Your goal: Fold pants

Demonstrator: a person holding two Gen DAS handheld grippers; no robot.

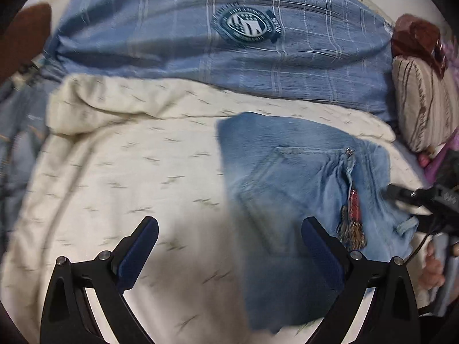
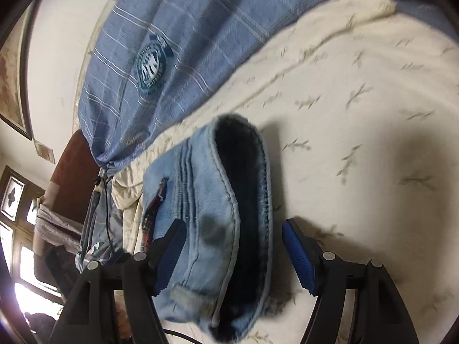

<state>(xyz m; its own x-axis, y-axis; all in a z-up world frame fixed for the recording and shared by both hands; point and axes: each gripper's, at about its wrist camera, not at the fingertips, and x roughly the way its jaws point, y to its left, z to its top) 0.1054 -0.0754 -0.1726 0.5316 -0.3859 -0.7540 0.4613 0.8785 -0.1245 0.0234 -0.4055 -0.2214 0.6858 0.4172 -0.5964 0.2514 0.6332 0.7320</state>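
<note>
The light blue denim pants (image 1: 289, 189) lie folded in a compact bundle on the cream bedspread (image 1: 129, 177), right of centre in the left wrist view. My left gripper (image 1: 229, 229) is open above the bedspread, its right finger over the bundle's left part. In the right wrist view the pants (image 2: 206, 215) show a dark open end facing up. My right gripper (image 2: 232, 232) is open, its fingers on either side of the near end of the bundle. It also shows at the right edge of the left wrist view (image 1: 424, 197).
A blue plaid pillow (image 1: 229, 43) with a round badge lies across the far side of the bed. A striped cushion (image 1: 424, 103) sits at the far right. A wall (image 2: 57, 57) and a window (image 2: 17, 229) lie beyond the bed.
</note>
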